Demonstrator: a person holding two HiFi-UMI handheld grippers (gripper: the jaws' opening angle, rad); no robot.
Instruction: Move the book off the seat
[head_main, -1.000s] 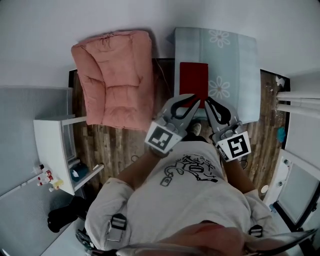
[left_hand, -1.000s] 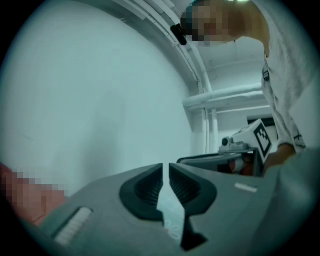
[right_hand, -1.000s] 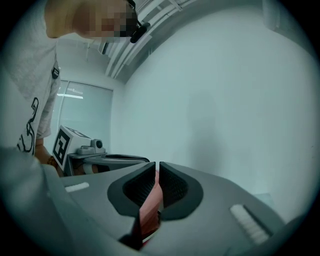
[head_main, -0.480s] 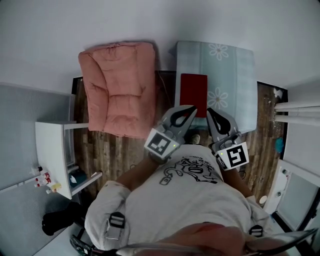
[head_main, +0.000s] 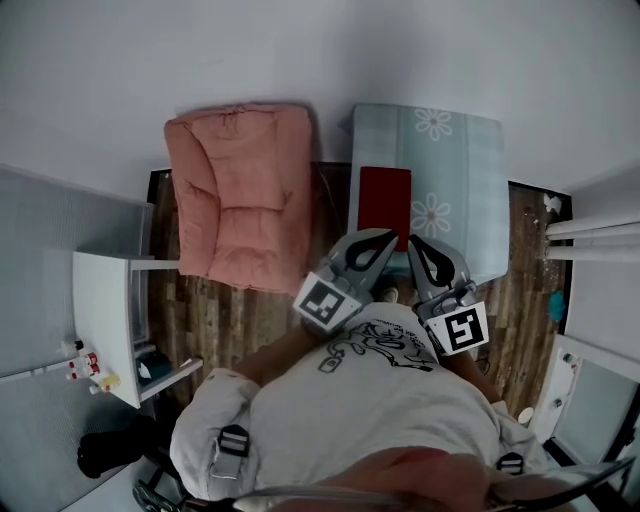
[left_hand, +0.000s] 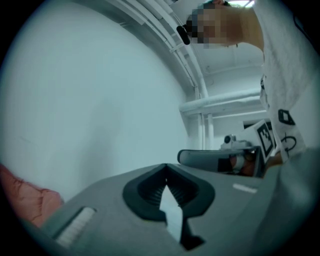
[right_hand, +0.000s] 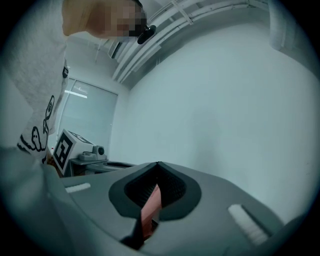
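Note:
A dark red book (head_main: 385, 200) lies flat on a pale blue seat (head_main: 470, 190) printed with white daisies, near its left side. In the head view my left gripper (head_main: 392, 236) and right gripper (head_main: 411, 241) hang side by side just short of the book's near edge, above it and apart from it. Both are shut with nothing held. The left gripper view has the jaw tips (left_hand: 166, 165) meeting against a bare wall. The right gripper's tips (right_hand: 158, 163) meet likewise, and a reddish strip shows through the slot behind them.
A pink padded chair (head_main: 240, 195) stands left of the blue seat on a wooden floor (head_main: 230, 310). A white shelf unit (head_main: 105, 320) with small bottles (head_main: 85, 362) is at the far left. White pipes (head_main: 595, 235) and a white cabinet (head_main: 590, 390) are at the right.
Both grippers have risen and drawn back: their tips overlapped the book's near edge before and now sit just short of it. The book has stayed on the seat.

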